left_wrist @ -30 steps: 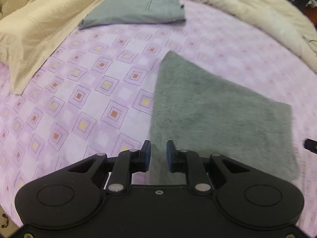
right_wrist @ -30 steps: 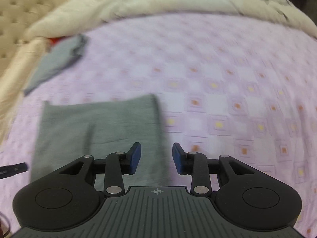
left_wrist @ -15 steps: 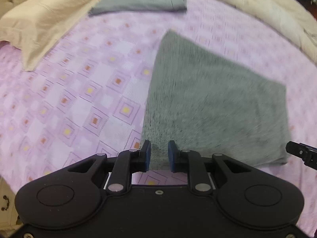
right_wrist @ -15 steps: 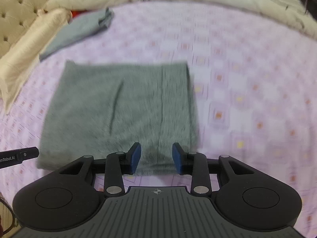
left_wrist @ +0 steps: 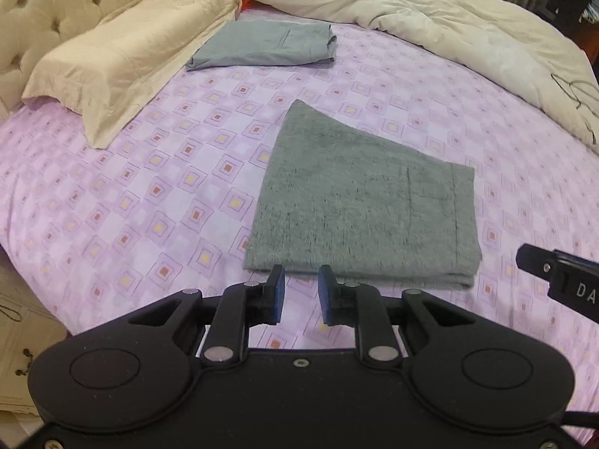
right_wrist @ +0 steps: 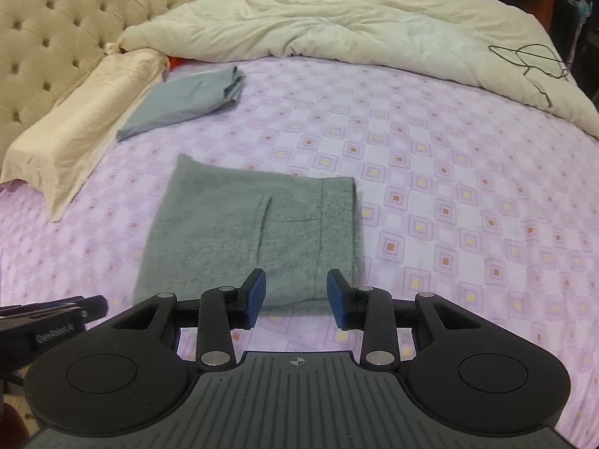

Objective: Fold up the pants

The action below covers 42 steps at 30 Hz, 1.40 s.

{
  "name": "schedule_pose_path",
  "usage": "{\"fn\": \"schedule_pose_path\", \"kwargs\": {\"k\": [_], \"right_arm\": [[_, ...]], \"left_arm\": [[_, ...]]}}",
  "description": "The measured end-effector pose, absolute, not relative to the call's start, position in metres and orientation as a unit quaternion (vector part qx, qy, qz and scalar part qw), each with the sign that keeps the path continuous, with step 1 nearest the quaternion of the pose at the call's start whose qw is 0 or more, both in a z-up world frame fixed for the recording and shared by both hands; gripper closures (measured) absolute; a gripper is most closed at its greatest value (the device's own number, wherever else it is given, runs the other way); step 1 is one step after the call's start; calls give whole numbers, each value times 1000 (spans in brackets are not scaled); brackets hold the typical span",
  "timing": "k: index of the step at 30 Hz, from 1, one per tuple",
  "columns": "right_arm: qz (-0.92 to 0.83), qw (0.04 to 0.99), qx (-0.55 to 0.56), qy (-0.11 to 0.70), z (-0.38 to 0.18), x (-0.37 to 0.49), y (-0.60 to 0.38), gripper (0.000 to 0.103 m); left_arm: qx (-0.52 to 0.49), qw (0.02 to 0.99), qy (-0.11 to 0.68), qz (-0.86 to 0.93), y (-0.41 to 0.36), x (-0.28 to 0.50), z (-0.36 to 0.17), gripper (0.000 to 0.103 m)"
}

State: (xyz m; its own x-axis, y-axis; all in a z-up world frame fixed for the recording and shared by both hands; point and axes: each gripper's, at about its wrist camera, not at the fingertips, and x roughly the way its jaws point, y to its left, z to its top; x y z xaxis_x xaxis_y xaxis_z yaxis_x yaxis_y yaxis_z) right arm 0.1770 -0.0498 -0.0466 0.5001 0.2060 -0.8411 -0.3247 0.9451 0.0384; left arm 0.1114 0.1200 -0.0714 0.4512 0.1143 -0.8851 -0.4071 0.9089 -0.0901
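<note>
Pants (right_wrist: 251, 232) lie folded in a flat grey rectangle on the purple bedsheet (right_wrist: 449, 187), so your left gripper (left_wrist: 301, 293) and right gripper (right_wrist: 295, 297) hang above the near edge, jaws parted and empty, because the fold looks done.

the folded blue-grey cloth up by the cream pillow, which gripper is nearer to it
Left. The left gripper hangs off the near-left corner of the folded dark grey fleece pants, on the folded blue-grey cloth's side. The right gripper hangs off their near-right edge, farther away.
</note>
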Motion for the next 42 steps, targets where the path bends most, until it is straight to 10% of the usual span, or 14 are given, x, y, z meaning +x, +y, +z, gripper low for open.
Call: {"fn": "schedule_pose_path", "kwargs": {"k": [42], "right_arm": [[171, 883, -33, 437, -9, 123, -76, 68]], "left_arm": [[-103, 866, 466, 147, 59, 72, -25, 74]]}}
